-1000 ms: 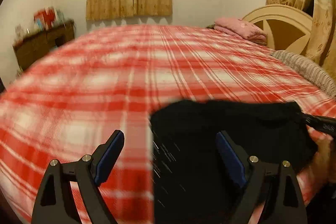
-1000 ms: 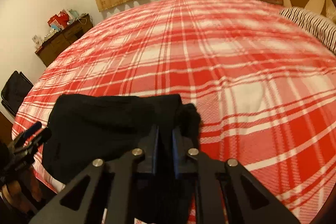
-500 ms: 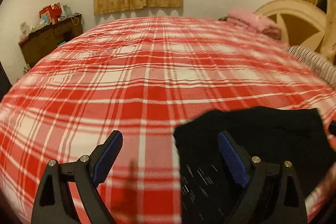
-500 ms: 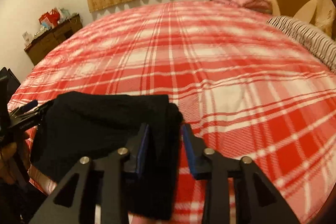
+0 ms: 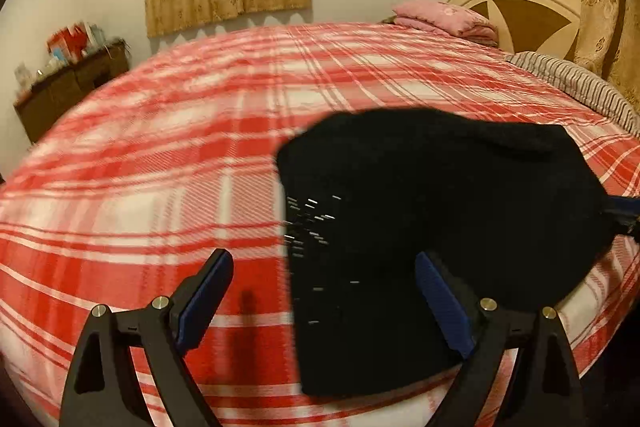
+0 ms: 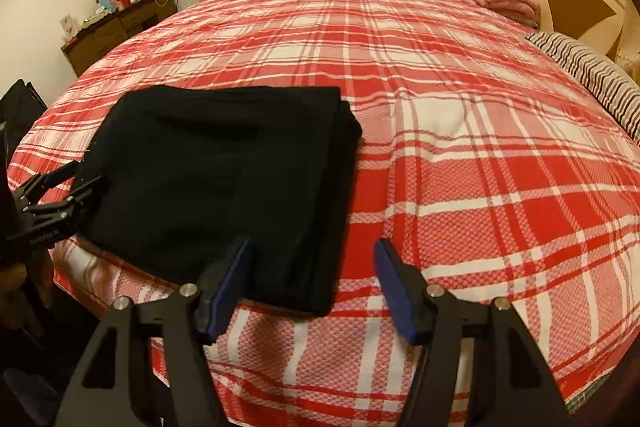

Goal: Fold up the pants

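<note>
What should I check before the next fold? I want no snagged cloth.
1. Right gripper clear of the black pants: ok, jaws opening, no pad pressing cloth.
2. Left gripper free: ok, jaws wide, nothing pinched.
3. Pants lie flat on the plaid bedspread: ok, folded stack.
4. Pants fully on the bed: not ok, near corner overhangs the edge.
5. Layers aligned underneath: cannot tell.

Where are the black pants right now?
The folded black pants lie on the plaid bed near its front edge, left of centre in the right wrist view.
</note>
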